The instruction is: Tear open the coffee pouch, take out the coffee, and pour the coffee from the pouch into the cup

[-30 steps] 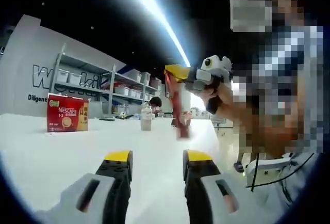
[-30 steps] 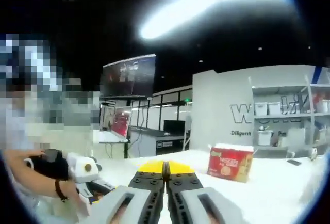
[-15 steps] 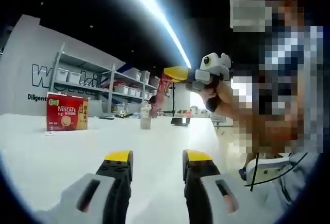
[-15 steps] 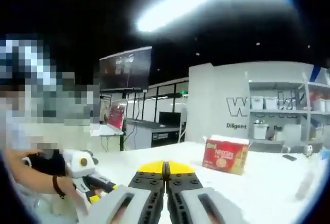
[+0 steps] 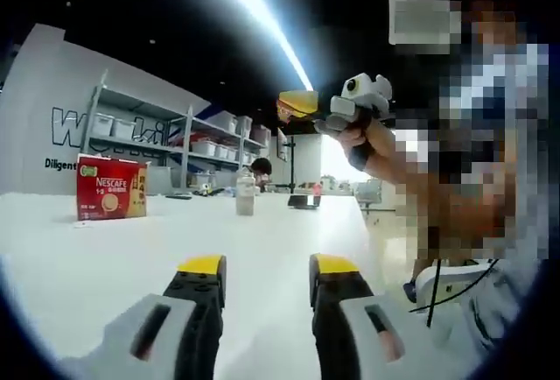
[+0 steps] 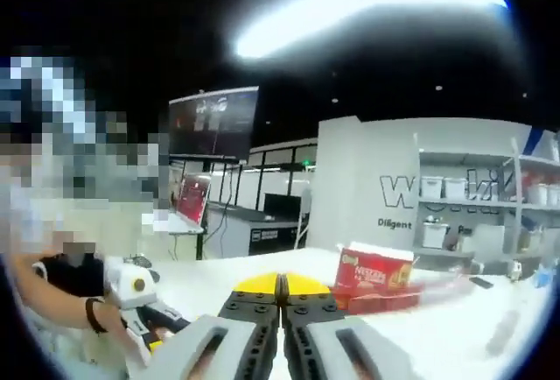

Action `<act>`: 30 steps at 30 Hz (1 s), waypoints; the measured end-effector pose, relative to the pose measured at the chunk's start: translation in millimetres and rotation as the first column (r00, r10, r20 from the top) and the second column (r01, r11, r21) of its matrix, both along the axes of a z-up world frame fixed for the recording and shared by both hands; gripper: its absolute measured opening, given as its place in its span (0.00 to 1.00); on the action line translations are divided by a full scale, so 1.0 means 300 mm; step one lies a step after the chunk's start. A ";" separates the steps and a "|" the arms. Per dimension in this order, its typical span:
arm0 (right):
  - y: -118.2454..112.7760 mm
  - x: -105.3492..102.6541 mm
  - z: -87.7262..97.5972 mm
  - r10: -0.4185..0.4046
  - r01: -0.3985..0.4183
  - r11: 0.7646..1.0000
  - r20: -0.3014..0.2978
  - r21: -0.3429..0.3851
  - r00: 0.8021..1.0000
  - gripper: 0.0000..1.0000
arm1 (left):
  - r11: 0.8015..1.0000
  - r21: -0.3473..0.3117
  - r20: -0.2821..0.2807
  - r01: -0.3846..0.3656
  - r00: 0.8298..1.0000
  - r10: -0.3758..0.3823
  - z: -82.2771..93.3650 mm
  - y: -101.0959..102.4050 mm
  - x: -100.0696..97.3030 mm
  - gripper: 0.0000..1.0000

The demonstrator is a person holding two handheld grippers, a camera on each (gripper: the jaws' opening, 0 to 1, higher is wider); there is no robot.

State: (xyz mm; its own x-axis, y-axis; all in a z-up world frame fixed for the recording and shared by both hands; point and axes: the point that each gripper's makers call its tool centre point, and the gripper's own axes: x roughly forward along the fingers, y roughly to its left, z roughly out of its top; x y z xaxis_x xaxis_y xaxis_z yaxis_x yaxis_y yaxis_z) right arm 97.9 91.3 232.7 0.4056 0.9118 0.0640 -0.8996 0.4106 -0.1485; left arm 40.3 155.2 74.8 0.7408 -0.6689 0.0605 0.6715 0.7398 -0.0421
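Where right claw [image 6: 281, 285] pinches, pouch [image 6: 411, 292] blurs.

Parted left tongs [image 5: 265, 268] over white table [image 5: 105, 249] (red Nescafe box [image 5: 110, 187] behind).

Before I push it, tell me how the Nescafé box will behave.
The Nescafé box looks like cardboard: probably stiff and light. It stands upright on the smooth white table, so a low push likely slides it.
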 end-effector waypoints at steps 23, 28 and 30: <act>0.060 -0.037 0.007 0.077 -0.074 0.995 -0.043 0.073 0.996 0.00 | 1.000 0.023 -0.014 -0.009 1.000 0.009 -0.019 -0.010 0.001 0.35; 0.006 -0.008 0.000 0.041 -0.037 0.998 -0.060 0.057 0.997 0.00 | 1.000 0.017 -0.012 -0.010 1.000 0.010 -0.008 -0.009 -0.001 0.35; -0.001 -0.042 0.025 0.042 -0.040 0.997 -0.027 0.062 0.999 0.00 | 1.000 0.018 -0.011 -0.009 1.000 0.009 -0.006 -0.012 -0.004 0.35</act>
State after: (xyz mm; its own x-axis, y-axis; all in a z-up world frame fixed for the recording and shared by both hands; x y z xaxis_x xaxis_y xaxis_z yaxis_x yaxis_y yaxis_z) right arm 85.4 91.0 240.1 0.3702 0.9224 0.1096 -0.9194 0.3807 -0.0985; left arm 39.2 151.7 73.0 0.7472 -0.6634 0.0402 0.6645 0.7464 -0.0364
